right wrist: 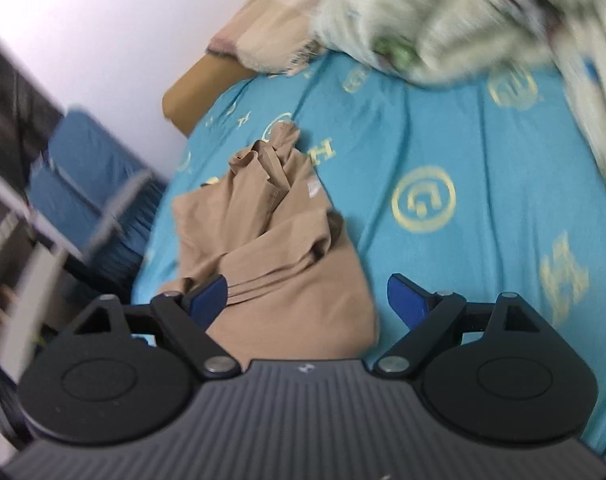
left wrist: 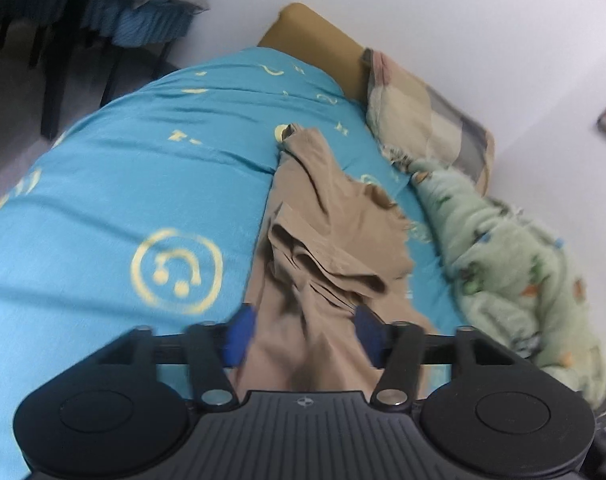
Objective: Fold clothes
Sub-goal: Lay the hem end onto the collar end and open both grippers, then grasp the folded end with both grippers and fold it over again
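Observation:
A crumpled tan garment (left wrist: pixel 323 232) lies on the turquoise bedsheet (left wrist: pixel 123 168) with yellow prints. My left gripper (left wrist: pixel 305 330) is open, its blue pads on either side of the garment's near end, just above it. In the right wrist view the same tan garment (right wrist: pixel 279 240) lies bunched on the bedsheet (right wrist: pixel 463 152). My right gripper (right wrist: pixel 307 296) is open wide over the garment's near edge; its left pad (right wrist: pixel 207 294) is over the cloth, its right pad (right wrist: pixel 403 298) over the bare sheet. Neither holds anything.
A pale green fleece blanket (left wrist: pixel 503 264) is heaped along the wall side of the bed, also in the right wrist view (right wrist: pixel 443 12). A patchwork pillow (left wrist: pixel 423 116) and tan headboard (left wrist: pixel 315 40) lie at the far end. A blue-cushioned chair (left wrist: pixel 135 4) stands off the bed.

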